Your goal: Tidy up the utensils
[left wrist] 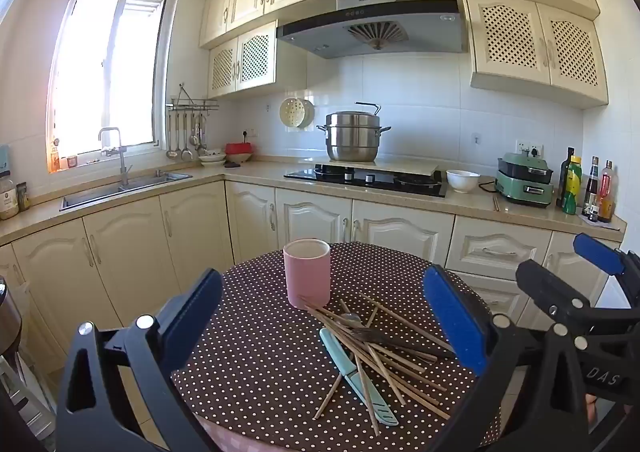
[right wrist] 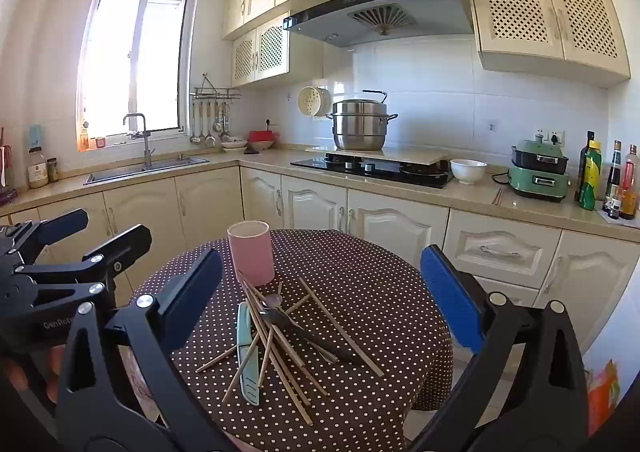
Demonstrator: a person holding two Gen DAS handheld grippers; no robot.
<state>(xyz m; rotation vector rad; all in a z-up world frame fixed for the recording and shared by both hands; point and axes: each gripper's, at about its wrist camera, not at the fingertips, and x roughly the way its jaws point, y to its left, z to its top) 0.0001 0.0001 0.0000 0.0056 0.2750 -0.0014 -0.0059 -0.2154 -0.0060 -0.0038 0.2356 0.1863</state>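
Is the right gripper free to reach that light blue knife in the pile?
Probably yes. The right gripper is open and empty, with nothing between it and the knife. A few chopsticks lie across the knife, so they may shift.

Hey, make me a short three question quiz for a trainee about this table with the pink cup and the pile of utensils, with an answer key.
1. True or false: the tall pink cylindrical cup already holds some thin wooden chopsticks.
2. Which lies in the pile on the round brown polka-dot tablecloth? A) a pale blue-handled knife B) a red ladle C) a glass bottle
3. Fill in: the left claw and right claw both stand ____, with nothing gripped.

Key: 1 false, the chopsticks lie on the cloth and none stand up out of the cup; 2 A; 3 open.
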